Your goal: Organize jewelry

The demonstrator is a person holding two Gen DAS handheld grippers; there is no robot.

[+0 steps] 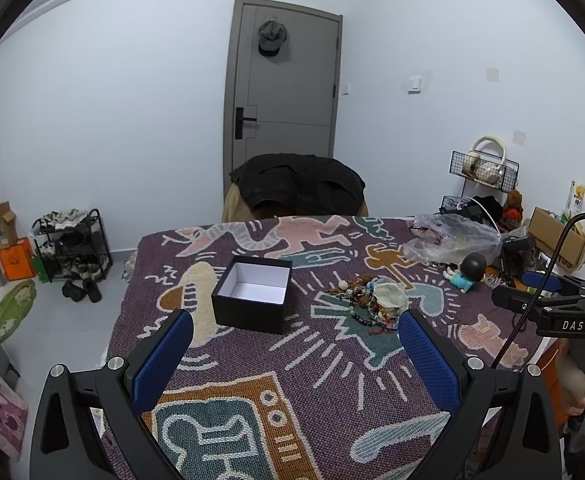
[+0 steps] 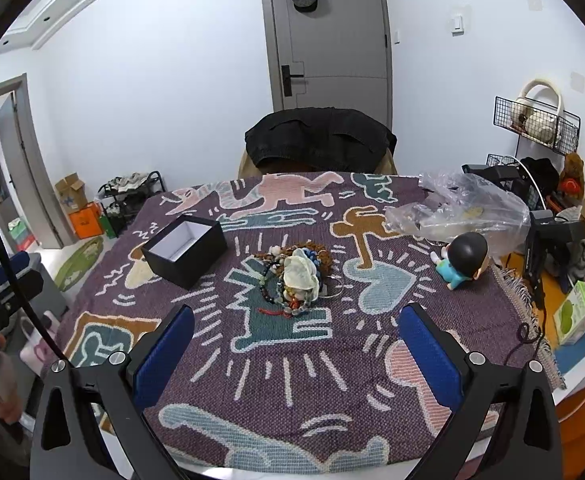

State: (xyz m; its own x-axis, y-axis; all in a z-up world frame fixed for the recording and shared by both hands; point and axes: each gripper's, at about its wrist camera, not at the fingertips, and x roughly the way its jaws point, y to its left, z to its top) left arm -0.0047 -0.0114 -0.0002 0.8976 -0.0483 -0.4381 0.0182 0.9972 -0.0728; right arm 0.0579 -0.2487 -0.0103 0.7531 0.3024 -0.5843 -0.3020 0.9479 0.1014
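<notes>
A pile of beaded bracelets and other jewelry (image 1: 372, 302) (image 2: 296, 280) lies mid-table on the patterned purple cloth (image 1: 292, 360) (image 2: 292, 360). An open black box (image 1: 252, 294) (image 2: 184, 250) with a white, empty inside stands left of the pile. My left gripper (image 1: 296, 344) is open and empty, held above the near table, short of the box and pile. My right gripper (image 2: 296, 340) is open and empty, just short of the pile. The right gripper's body shows at the right edge of the left wrist view (image 1: 552, 304).
A small black-haired figurine (image 2: 462, 256) (image 1: 466, 272) lies right of the pile. A crumpled clear plastic bag (image 2: 460, 208) (image 1: 452, 240) sits behind it. A green carton (image 2: 576, 312) and clutter fill the right edge. A chair with a black jacket (image 2: 320, 140) stands behind the table.
</notes>
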